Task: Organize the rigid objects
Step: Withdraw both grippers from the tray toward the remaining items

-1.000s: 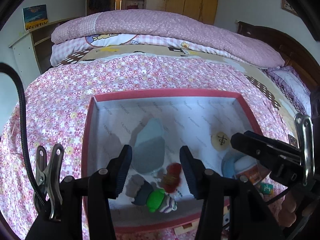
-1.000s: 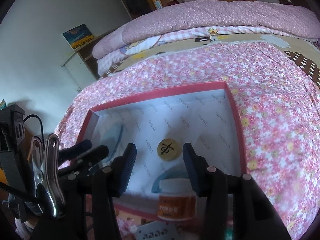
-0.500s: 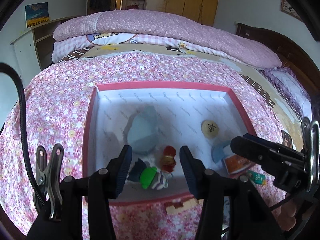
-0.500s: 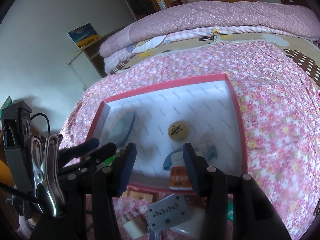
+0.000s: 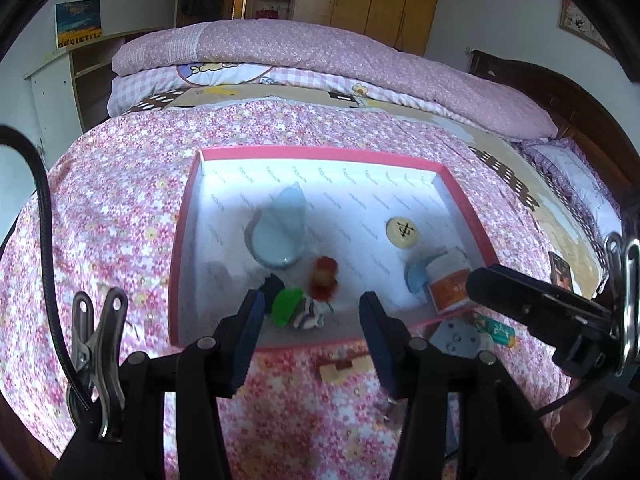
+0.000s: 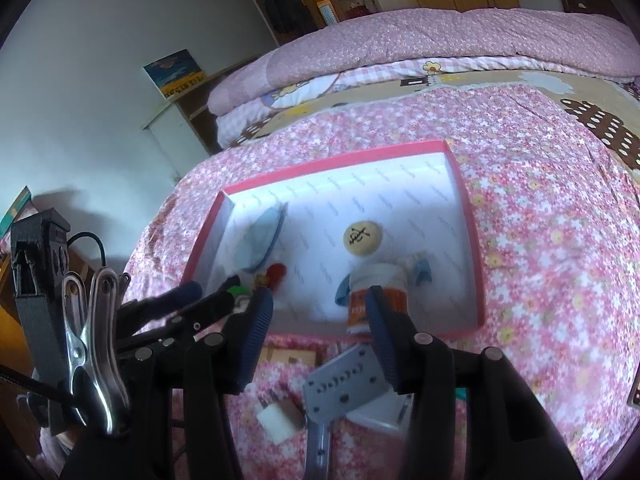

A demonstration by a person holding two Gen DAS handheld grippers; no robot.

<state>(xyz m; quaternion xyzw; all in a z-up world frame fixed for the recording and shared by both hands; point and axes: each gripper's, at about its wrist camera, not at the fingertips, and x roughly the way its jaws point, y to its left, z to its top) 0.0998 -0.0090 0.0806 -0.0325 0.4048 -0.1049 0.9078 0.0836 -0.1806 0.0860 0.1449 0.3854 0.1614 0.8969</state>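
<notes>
Right wrist: bottle (image 6: 378, 295) beyond parted jaws.

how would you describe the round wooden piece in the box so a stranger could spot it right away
On the flowered bedspread lies a shallow pink-rimmed box with a white lining. Toward its right side, just beyond the white bottle with an orange label, lies a chess piece. It is the only flat, tan disc there, marked with a black character.

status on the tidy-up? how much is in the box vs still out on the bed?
Done: round wooden piece, orange-label bottle, blue dish and small figures lie in the pink box. In hand: nothing; left tool and right tool are open and empty. Left: grey perforated plate, white block and wooden piece on the bedspread.
</notes>
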